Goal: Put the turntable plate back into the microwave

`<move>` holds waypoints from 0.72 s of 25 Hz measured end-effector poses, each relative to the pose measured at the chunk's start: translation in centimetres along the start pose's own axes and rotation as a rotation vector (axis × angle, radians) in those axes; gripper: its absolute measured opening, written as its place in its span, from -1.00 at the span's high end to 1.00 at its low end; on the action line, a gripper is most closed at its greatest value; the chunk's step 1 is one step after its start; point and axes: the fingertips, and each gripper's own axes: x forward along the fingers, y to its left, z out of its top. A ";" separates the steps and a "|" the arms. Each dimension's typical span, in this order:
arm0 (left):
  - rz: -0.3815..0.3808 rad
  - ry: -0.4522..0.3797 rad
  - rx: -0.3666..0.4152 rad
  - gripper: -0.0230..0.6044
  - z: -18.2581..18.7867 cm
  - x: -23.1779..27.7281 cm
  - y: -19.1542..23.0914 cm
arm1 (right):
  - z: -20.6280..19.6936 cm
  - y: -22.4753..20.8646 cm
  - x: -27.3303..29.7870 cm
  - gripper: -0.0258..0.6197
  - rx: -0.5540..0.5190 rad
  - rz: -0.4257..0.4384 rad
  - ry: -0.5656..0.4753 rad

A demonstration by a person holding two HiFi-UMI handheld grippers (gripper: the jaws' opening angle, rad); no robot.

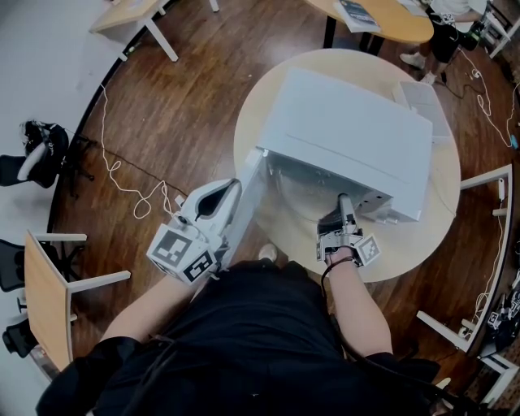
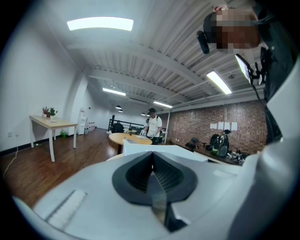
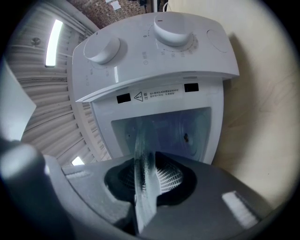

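Observation:
The white microwave (image 1: 349,130) stands on a round table (image 1: 264,106) with its door (image 1: 248,199) swung open to the left. My right gripper (image 1: 344,201) is at the mouth of the cavity, shut on the rim of the glass turntable plate (image 3: 140,159). The plate shows edge-on between the pads and reaches into the cavity (image 3: 187,131). From above, the plate (image 1: 305,195) shows as a glassy disc inside the opening. My left gripper (image 1: 234,187) sits at the door's outer edge. In its own view the left gripper (image 2: 152,161) has its jaws together with nothing seen between them.
The microwave's panel with two knobs (image 3: 159,42) faces the right gripper. A flat white box (image 1: 422,101) lies behind the microwave. Other tables (image 1: 130,16), chairs (image 1: 49,292) and cables (image 1: 122,175) stand on the wooden floor. A person (image 2: 152,124) stands at a far table.

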 end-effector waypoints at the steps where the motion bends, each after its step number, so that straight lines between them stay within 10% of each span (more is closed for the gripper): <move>1: -0.001 0.001 0.001 0.91 0.0 0.0 0.0 | 0.1 0.0 0.1 0.78 0.002 0.004 -0.006; 18: 0.022 0.009 0.006 0.91 -0.1 -0.9 0.2 | 1.1 -1.1 0.7 0.77 0.008 0.007 -0.054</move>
